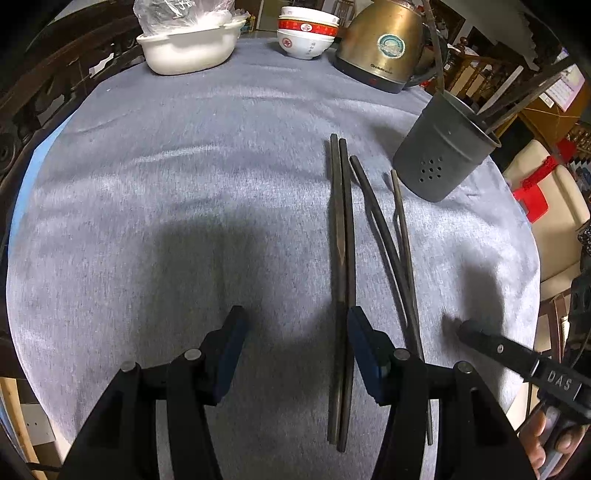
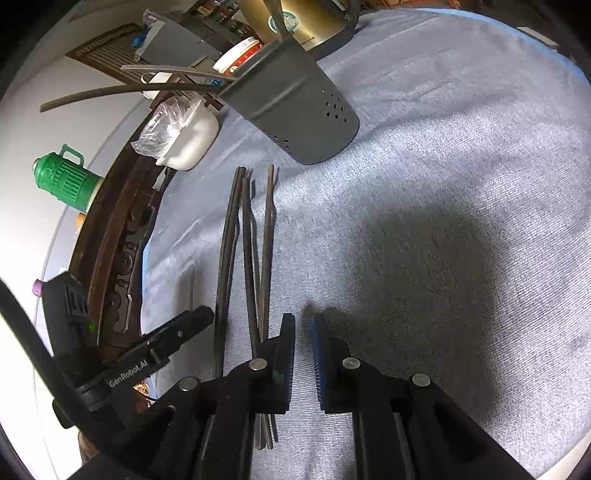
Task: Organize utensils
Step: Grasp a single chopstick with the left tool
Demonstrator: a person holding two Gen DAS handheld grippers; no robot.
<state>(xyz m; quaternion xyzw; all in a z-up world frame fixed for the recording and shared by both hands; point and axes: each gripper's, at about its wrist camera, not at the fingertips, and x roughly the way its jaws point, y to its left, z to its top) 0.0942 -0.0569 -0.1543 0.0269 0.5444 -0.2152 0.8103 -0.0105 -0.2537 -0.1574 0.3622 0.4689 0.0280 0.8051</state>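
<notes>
Now four chopsticks (image 1: 343,258) loose, one holder (image 1: 443,147).

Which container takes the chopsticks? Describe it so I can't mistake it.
On the grey tablecloth, look beyond the loose chopsticks, beside the brass kettle. The utensil holder is a dark grey cup with drain holes and chopsticks already inside it, unlike the white bowls.
</notes>
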